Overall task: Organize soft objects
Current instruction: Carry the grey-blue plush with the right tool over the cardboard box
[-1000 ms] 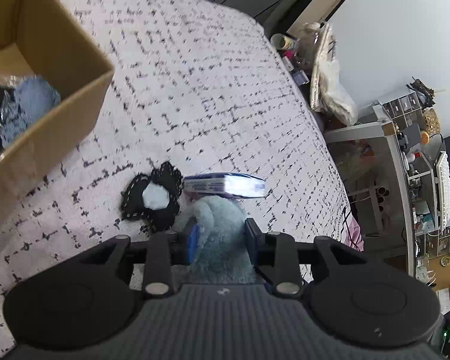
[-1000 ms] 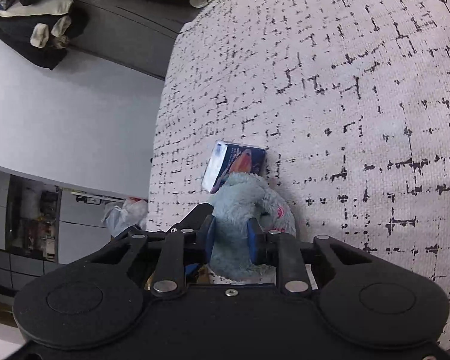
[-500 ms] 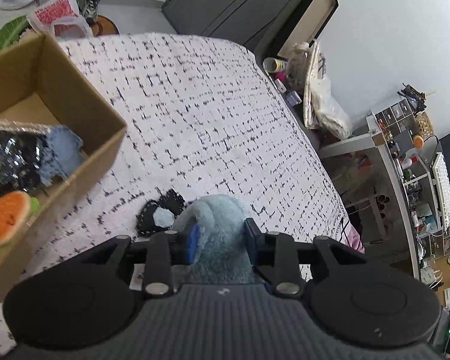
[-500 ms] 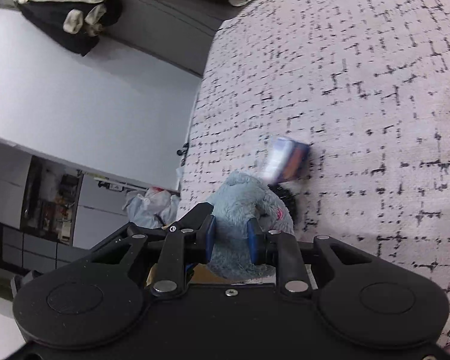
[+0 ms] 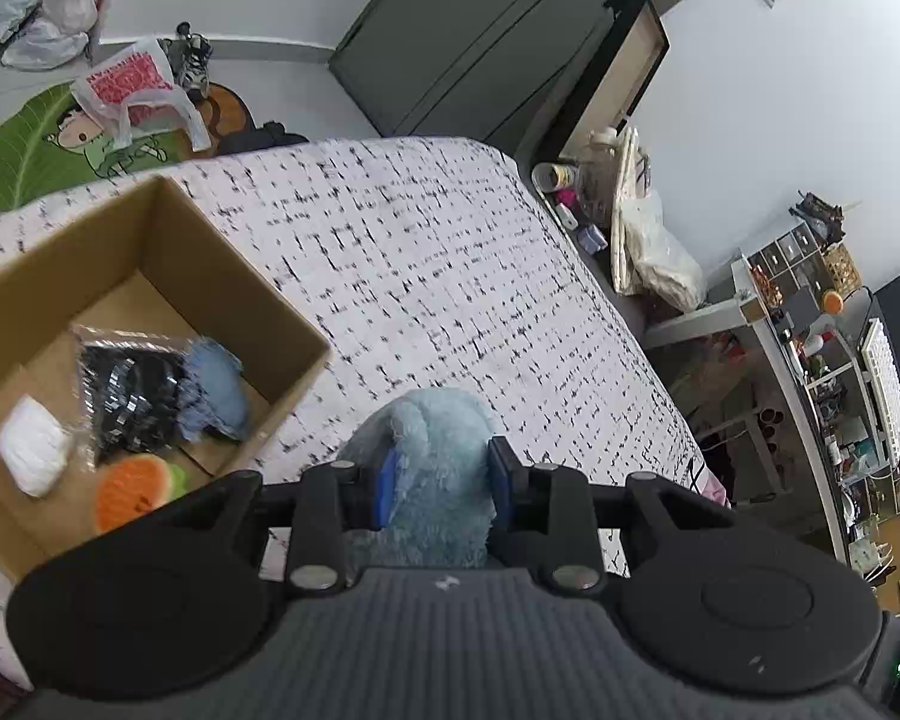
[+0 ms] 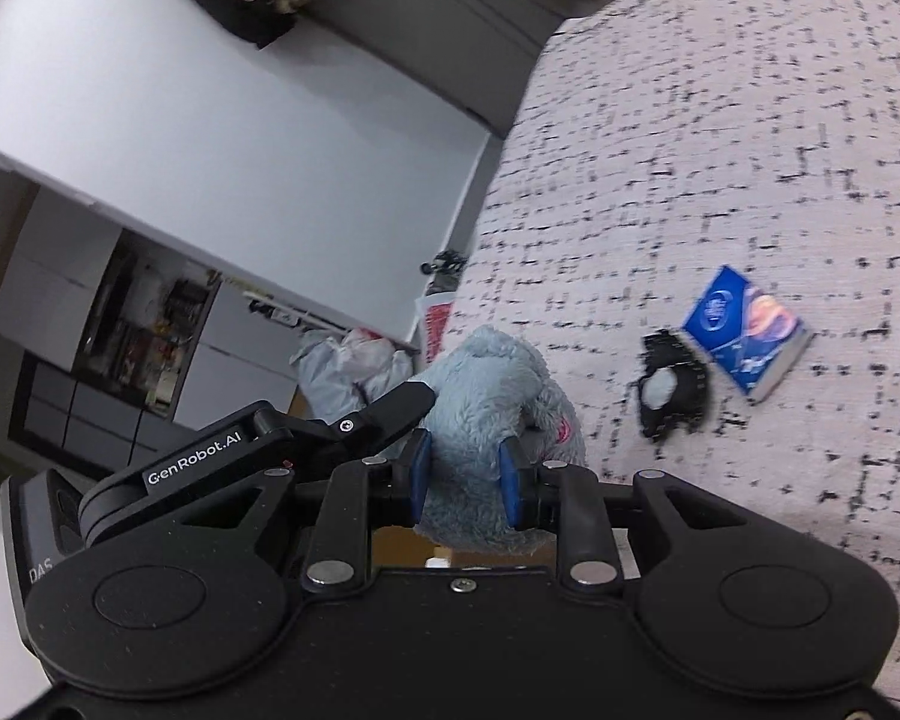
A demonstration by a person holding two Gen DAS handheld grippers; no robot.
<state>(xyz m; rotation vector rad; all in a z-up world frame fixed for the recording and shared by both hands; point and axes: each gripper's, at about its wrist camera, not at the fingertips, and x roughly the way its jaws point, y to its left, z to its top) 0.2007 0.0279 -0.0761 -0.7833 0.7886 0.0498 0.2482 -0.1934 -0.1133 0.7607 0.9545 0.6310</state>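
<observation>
Speckled white bedspread covers the bed (image 5: 450,276), which carries everything here. On its near left corner sits an open cardboard box (image 5: 234,276) already holding a bagged black item, a blue cloth, a white bundle and an orange slice-shaped toy. Next in size is the blue plush toy (image 5: 435,450), lifted clear of the bed and held between both tools: the left hand-held gripper (image 5: 441,480) is clamped on one end of it, and the right hand-held gripper (image 6: 463,471) is clamped on another part, blue pads sunk into the fur. It looks light and very squashy (the pile bulges around the pads), so it should not slip, but a pinch on loose fur alone could let it sag; the thick body is the safer hold. A blue tissue pack (image 6: 744,333) and a small black lace-edged pad (image 6: 669,384) lie on the bed, touching or nearly so.
</observation>
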